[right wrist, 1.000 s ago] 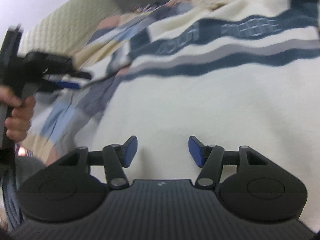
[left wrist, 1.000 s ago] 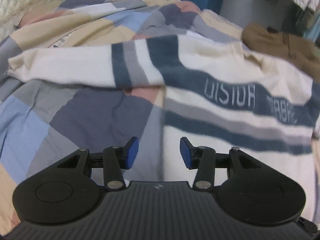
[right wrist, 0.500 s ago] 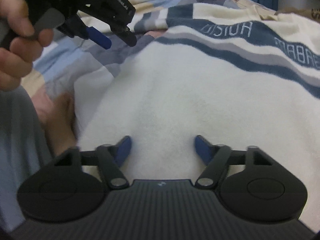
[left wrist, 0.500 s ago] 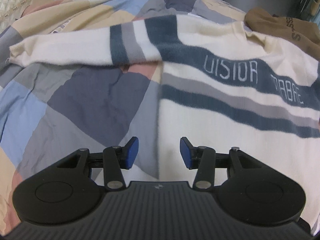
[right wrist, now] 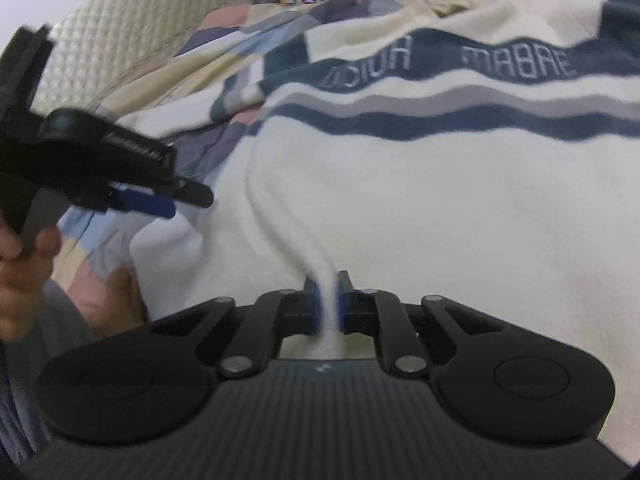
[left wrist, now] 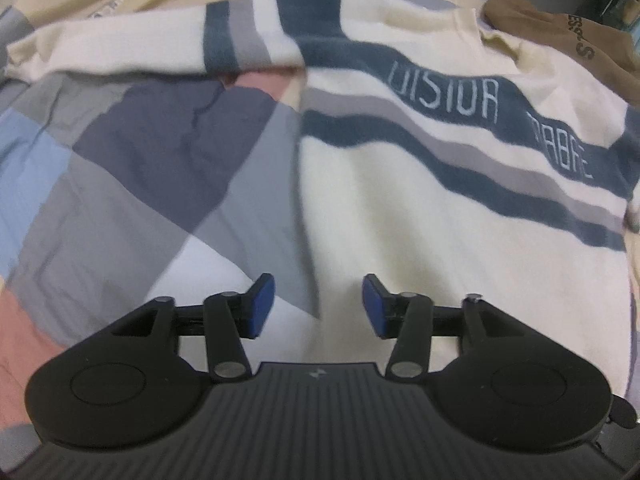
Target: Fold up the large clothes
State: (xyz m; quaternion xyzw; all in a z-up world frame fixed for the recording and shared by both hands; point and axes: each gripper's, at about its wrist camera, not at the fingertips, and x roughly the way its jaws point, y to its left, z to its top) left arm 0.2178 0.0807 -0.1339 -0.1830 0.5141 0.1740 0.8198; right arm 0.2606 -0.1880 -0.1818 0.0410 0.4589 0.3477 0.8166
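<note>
left wrist view first: the left gripper (left wrist: 318,306) sits at 6 o'clock with its blue pads wide apart and nothing between them, hovering right over the side edge of the cream sweater (left wrist: 460,220). the sweater fills everything from the centre out to 3 o'clock, spread flat on the patchwork bedspread (left wrist: 132,168), with navy and grey stripes and pale lettering across the chest. one sleeve (left wrist: 132,46) stretches out toward 10 o'clock, lying flat on the bedspread. up at 1 to 2 o'clock a brown garment (left wrist: 560,44) sits just beside the sweater's collar. right wrist view: the right gripper (right wrist: 326,306) at 6 o'clock is clamped on a pinched ridge of the sweater's cream fabric, and the fold runs up from the pads toward 11 o'clock. the left gripper shows up at 9 o'clock with a hand (right wrist: 24,264) on its handle, hanging near the sweater's edge, though it's pretty blurry so i can't say if it's touching the cloth. a quilted headboard (right wrist: 116,36) curves around 10 to 11 o'clock.
</note>
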